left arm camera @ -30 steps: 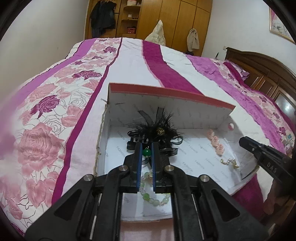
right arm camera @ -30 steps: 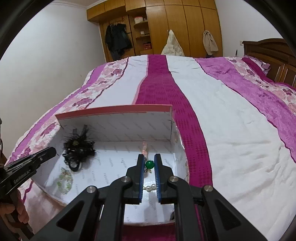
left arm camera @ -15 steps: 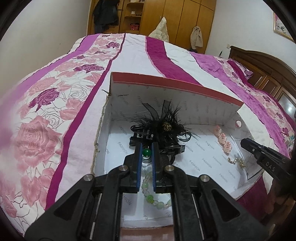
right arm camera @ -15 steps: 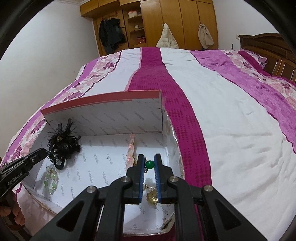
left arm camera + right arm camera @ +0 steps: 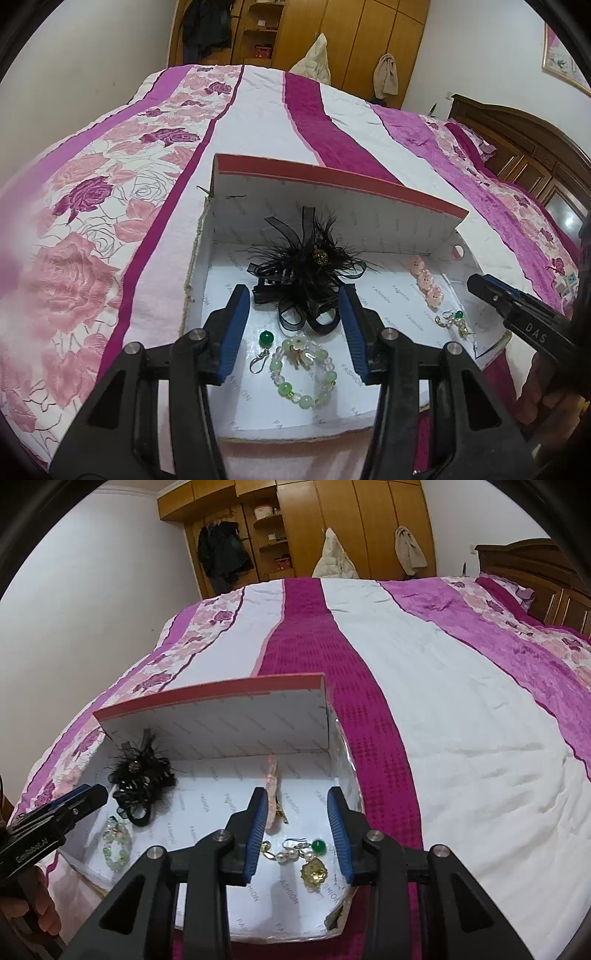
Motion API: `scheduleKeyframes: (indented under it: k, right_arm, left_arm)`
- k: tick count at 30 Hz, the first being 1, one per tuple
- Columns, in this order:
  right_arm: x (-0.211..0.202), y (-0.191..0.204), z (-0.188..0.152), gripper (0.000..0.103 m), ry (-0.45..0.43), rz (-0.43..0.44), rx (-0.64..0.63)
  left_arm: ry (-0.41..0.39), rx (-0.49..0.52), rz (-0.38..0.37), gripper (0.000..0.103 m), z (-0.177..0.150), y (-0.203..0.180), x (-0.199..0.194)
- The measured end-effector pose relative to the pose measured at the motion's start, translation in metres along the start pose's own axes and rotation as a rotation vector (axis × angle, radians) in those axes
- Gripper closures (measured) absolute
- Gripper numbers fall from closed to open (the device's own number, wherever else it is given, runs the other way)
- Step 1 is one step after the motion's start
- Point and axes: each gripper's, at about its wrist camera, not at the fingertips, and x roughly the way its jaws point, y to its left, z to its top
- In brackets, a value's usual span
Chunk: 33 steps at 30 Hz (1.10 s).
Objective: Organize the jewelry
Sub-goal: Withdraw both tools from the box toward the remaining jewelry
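Both tools had released their loads since the earlier frames: each had pinched a green bead earring, and each now stood spread with nothing between its blue pads. Left tool hovered over the near left part of the white cardboard box with the red rim, which lay on the pink-and-white striped bed quilt. One green bead earring with a silver hook lay on the box floor, just beside the pale green bead bracelet. Behind them sat the black feathered hair clip, near the box's far wall. Right tool hovered over the near right corner of the box, above the second green bead earring, the pearl-and-gold pendant piece and, further in, the pink hair clip.
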Motion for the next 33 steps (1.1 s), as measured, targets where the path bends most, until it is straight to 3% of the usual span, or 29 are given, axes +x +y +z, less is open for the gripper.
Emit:
scheduleKeyframes:
  k: [5, 16, 33]
  right_arm:
    - [-0.014, 0.004, 0.005, 0.06, -0.011, 0.02, -0.009]
    - [-0.066, 0.026, 0.01, 0.059, -0.063, 0.052, -0.045]
    - [-0.155, 0.029, -0.004, 0.059, -0.12, 0.081, -0.023]
  left_arm:
    - [-0.009, 0.012, 0.003, 0.061, 0.005, -0.003, -0.013]
    - [-0.028, 0.034, 0.011, 0.061, 0.009, -0.011, -0.054]
    - [-0.054, 0.071, 0.003, 0.061, -0.003, -0.031, -0.126]
